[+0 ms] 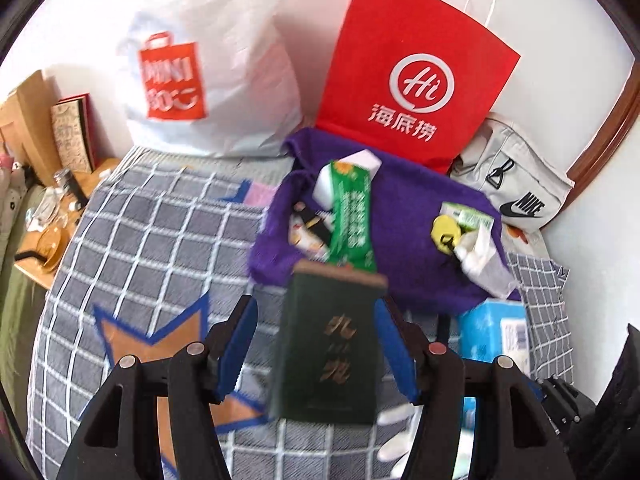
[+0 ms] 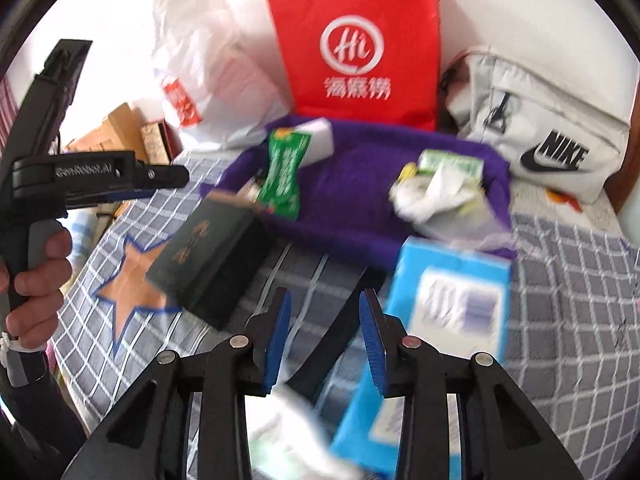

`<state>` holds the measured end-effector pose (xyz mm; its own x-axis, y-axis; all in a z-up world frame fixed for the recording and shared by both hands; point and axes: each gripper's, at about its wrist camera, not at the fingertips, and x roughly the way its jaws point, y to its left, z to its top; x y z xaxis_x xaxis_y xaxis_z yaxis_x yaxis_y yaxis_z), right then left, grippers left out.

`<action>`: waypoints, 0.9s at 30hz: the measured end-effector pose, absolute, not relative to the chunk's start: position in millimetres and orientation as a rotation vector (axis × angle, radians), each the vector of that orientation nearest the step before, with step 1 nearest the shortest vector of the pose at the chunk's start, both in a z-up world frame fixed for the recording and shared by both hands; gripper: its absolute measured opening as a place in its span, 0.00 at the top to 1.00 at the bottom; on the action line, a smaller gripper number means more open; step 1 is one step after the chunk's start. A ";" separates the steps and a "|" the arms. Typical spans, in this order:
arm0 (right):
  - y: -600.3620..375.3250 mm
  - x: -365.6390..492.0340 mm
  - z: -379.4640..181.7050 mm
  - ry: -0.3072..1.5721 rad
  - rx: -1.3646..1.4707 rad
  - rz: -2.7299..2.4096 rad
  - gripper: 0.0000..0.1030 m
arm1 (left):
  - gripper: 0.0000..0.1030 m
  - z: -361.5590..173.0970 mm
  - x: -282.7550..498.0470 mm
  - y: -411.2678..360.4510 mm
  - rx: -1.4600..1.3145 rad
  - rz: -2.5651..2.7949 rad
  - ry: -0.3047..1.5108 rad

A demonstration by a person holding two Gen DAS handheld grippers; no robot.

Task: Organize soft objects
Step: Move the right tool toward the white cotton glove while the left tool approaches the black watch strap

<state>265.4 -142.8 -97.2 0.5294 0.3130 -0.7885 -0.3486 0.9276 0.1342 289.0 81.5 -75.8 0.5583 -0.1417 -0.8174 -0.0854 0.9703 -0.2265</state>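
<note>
Soft things lay heaped on a purple cloth bag (image 1: 416,216) spread toward the far edge of the bed, whose grey quilt with white checks (image 1: 160,240) carried an orange star outlined in blue (image 1: 132,340). On the bag sat a green snack packet (image 1: 352,216) leaning over a white block (image 1: 360,164), a small yellow tag (image 1: 444,232), a green-and-white carton (image 1: 468,216) and crumpled white tissue (image 1: 480,260).

A dark green booklet with gold characters (image 1: 328,344) lay between the left gripper (image 1: 316,344) and the near edge of the bag; the blue-padded fingers stood wide apart on either side of it, and I could not tell whether they touched it. In the right wrist view the booklet (image 2: 204,252) was tilted, just beside the star.

The right gripper (image 2: 325,340) also had its fingers apart, gripping nothing, above a black strap (image 2: 340,328) and blurred white material. A light blue tissue pack (image 2: 448,312) lay just beside it, toward the bed's right side.

Against the wall at the far edge stood a red paper bag with a white "Hi" logo (image 1: 408,80), a white plastic Miniso bag (image 1: 200,80) to its left, and a grey Nike pouch (image 1: 516,184) to its right. A person's hand (image 2: 36,276) held the left gripper's handle.
</note>
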 end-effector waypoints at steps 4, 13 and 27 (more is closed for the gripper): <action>-118.9 249.3 -121.2 1.007 -0.105 0.381 0.80 | 0.43 -85.7 265.4 90.6 -0.238 -0.036 0.975; -88.2 246.5 -159.6 1.056 -0.224 0.158 0.75 | 0.43 -106.2 229.6 101.2 -0.253 -0.119 0.967; -74.5 237.3 -171.7 0.987 -0.327 0.118 0.99 | 0.43 -113.6 198.3 119.3 -0.267 -0.139 0.967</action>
<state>237.3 -74.5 -171.7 0.5497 -0.0492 -0.8339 -0.2452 0.9448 -0.2174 198.3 119.3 -113.6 0.5626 -0.2346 -0.7928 -0.0020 0.9585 -0.2851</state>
